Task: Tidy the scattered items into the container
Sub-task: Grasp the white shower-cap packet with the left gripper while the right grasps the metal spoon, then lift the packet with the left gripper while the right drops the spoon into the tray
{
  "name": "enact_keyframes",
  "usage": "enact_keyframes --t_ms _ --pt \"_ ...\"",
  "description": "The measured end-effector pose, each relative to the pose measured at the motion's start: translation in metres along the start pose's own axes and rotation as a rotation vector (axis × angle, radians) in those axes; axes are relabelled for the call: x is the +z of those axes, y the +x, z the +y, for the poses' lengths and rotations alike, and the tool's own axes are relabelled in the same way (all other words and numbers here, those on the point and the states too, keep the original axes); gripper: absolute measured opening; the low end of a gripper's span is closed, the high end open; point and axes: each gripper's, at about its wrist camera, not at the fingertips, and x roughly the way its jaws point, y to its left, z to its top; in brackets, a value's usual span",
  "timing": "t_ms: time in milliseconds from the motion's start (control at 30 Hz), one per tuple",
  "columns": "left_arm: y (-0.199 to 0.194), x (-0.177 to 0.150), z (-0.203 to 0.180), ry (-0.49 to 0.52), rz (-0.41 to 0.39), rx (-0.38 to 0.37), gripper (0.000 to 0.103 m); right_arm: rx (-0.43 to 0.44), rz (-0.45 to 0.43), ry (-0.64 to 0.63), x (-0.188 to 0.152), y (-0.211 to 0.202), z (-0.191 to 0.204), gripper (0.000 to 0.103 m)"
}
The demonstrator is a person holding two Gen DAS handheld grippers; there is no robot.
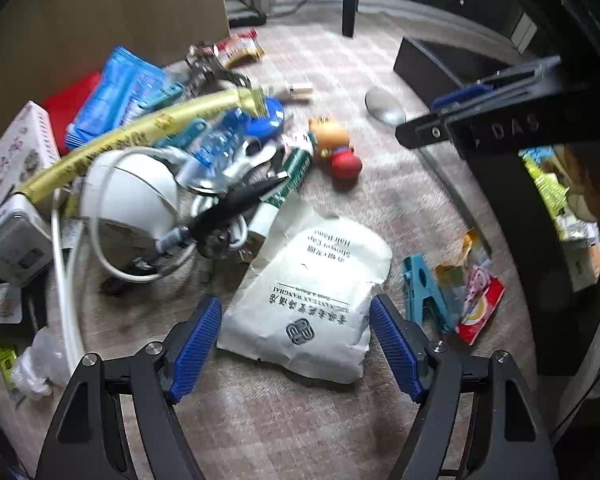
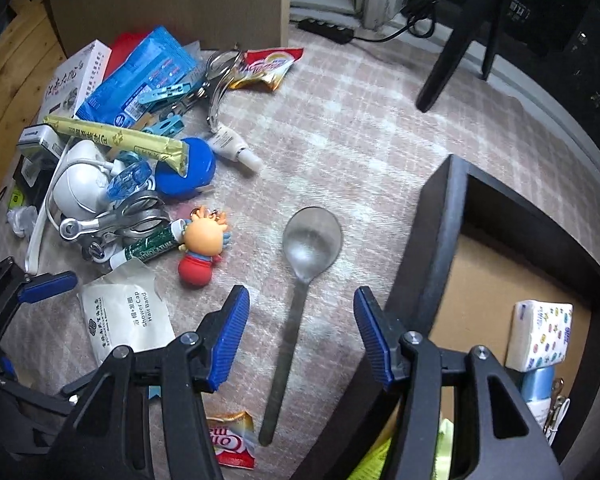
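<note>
Mid-pickup: left tongs (image 1: 296, 344) wide open, empty, over shower cap packet (image 1: 312, 300). Right tongs (image 2: 300, 336) open, empty, straddling spoon (image 2: 300, 280). Box (image 2: 452, 208) at three o'clock. Next: lower, squeeze.

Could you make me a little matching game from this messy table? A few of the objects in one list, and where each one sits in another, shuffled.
Things:
1. long grey metal spoon
2. white paper shower cap packet
3. pack of white tissues with coloured dots
4. small doll with a round orange head and red body

Places:
A. inside the dark box with the brown floor
B. between the open left gripper's blue fingers
C. between the open right gripper's blue fingers
D. beside the green tube, at the edge of the heap

Pairs: 1-C, 2-B, 3-A, 4-D
</note>
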Motion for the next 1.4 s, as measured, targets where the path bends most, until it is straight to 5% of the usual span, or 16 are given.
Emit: enact_keyframes --t_ms 400,600,867,1400 --pt "0.009 0.000 -0.007 0.030 -0.031 0.003 0.075 -0.024 0.059 -0.010 0.009 0.023 0.018 0.049" --pt "0.005 -0.004 -0.009 0.023 -0.065 -0.011 0.063 0.008 0.043 0.022 0.009 0.018 0.017 0.009" --pt "-0.004 -0.009 0.001 -0.028 -0.087 -0.028 0.053 0.079 0.036 0.100 -0.004 0.011 0.001 0.008" --pt "-0.063 0.014 -0.013 -0.045 -0.208 -0.055 0.053 0.182 -0.053 0.205 -0.007 -0.048 -0.041 0.008"
